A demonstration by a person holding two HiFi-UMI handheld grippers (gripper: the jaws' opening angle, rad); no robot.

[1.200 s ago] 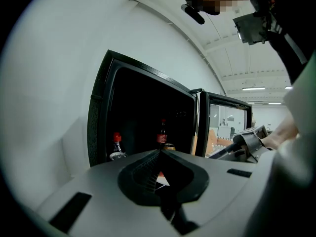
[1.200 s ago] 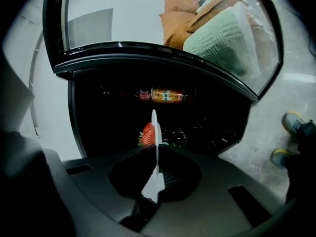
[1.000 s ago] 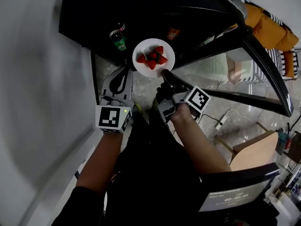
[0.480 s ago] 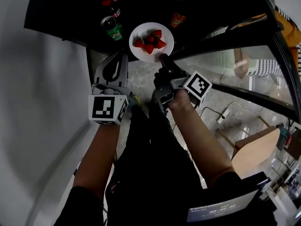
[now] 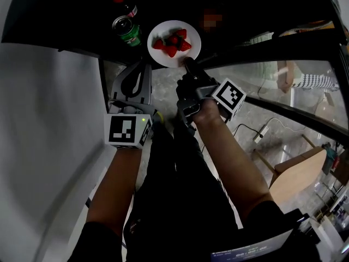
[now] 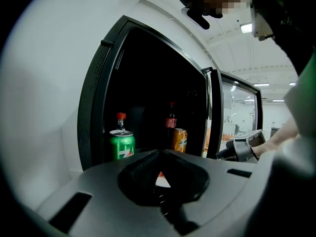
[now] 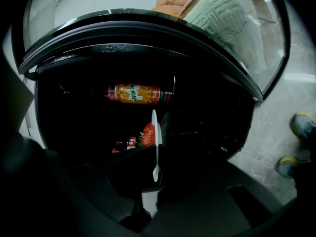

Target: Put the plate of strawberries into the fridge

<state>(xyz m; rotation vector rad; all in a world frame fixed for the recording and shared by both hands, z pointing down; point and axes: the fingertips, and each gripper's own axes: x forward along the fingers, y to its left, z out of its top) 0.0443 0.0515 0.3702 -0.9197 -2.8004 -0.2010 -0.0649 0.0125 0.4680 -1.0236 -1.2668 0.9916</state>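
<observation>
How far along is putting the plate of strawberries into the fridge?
Done: the black glass-door fridge stands open. In hand: the right gripper pinches the rim of the round white plate of red strawberries at the dark opening. To do: set it down inside, release, shut the fridge.

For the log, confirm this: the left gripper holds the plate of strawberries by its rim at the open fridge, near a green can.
Wrong gripper: the right gripper holds the plate of strawberries by its rim at the open fridge, near the green can. The right gripper view shows its jaws on the rim.
</observation>
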